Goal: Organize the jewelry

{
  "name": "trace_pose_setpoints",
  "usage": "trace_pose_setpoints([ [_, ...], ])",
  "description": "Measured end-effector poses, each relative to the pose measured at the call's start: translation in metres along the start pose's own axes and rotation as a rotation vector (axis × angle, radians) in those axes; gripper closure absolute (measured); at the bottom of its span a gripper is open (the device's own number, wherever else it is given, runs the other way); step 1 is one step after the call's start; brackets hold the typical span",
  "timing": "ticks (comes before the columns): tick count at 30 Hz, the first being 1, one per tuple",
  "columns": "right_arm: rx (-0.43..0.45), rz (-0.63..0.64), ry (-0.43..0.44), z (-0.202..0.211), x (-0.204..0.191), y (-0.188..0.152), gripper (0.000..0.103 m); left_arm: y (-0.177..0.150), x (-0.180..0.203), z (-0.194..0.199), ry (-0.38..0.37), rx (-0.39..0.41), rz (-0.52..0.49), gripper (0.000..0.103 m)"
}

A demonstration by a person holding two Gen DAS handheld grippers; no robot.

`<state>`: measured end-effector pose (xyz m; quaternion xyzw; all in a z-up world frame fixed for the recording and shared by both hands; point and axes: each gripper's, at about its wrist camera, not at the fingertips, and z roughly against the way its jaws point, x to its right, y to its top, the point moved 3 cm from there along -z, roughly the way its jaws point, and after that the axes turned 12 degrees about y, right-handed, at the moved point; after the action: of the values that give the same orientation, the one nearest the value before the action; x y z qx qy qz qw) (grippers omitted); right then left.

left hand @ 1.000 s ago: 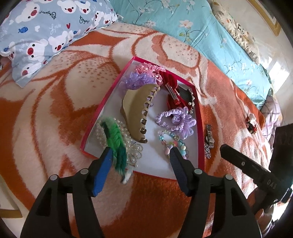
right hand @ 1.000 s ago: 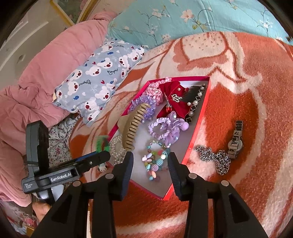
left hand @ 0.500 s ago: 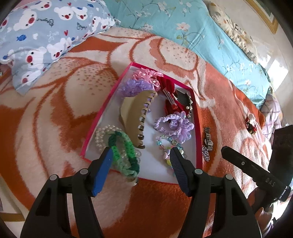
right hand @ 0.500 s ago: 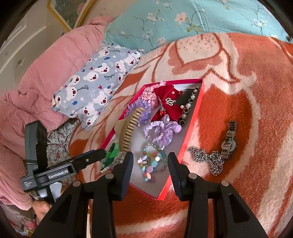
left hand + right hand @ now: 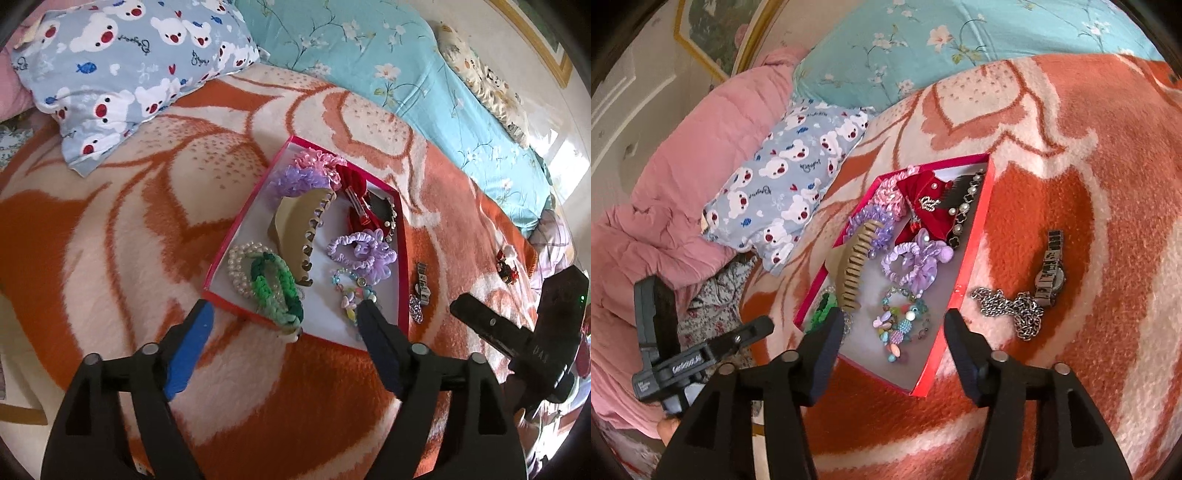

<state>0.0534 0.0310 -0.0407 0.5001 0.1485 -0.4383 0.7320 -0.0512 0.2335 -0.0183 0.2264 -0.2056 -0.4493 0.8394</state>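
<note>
A red box (image 5: 236,236) lies on the orange and cream blanket and holds hair ties and bracelets. A green braided bracelet (image 5: 275,284) rests in its near corner on a pearl bracelet (image 5: 236,262), beside a tan hair claw (image 5: 295,229). My left gripper (image 5: 284,314) hovers just before that corner; its jaws are opening, with nothing between them. My right gripper (image 5: 892,319) hangs over the box's near end above a coloured bead bracelet (image 5: 901,325), its jaws also opening and empty. A watch (image 5: 1051,269) and a silver chain (image 5: 1008,306) lie on the blanket right of the box.
A bear-print pillow (image 5: 122,62) and a teal floral pillow (image 5: 388,74) lie behind the box. A pink quilt (image 5: 665,177) is heaped at the left. A small red trinket (image 5: 506,262) sits on the blanket's far right.
The green bracelet hung at my left gripper's finger a second ago; it now lies in the box on the pearls. The left gripper drew back and up. Both grippers' jaws widened.
</note>
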Motion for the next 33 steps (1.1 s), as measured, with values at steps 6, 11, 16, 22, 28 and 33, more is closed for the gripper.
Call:
trace_pose_setpoints([
  [6, 0.069, -0.109, 0.076, 0.02, 0.008, 0.005, 0.023, -0.005, 0.006, 0.017, -0.027, 0.004, -0.021, 0.018],
  [11, 0.121, -0.154, 0.13, 0.035, 0.002, 0.013, 0.02, -0.001, 0.01, 0.035, 0.052, 0.053, -0.048, 0.017],
  [16, 0.125, 0.051, -0.005, 0.043, -0.029, 0.016, 0.013, -0.002, 0.011, 0.042, 0.182, 0.103, -0.108, 0.013],
  [22, 0.037, 0.249, -0.137, 0.029, -0.052, 0.002, 0.01, -0.011, 0.007, 0.037, 0.274, 0.097, -0.146, 0.013],
  [28, -0.089, 0.297, -0.185, 0.009, -0.053, -0.019, 0.01, -0.027, 0.005, 0.024, 0.334, 0.051, -0.184, 0.013],
  [33, -0.156, 0.32, -0.232, 0.0, -0.05, -0.031, 0.01, -0.035, 0.008, 0.021, 0.354, 0.037, -0.21, 0.013],
])
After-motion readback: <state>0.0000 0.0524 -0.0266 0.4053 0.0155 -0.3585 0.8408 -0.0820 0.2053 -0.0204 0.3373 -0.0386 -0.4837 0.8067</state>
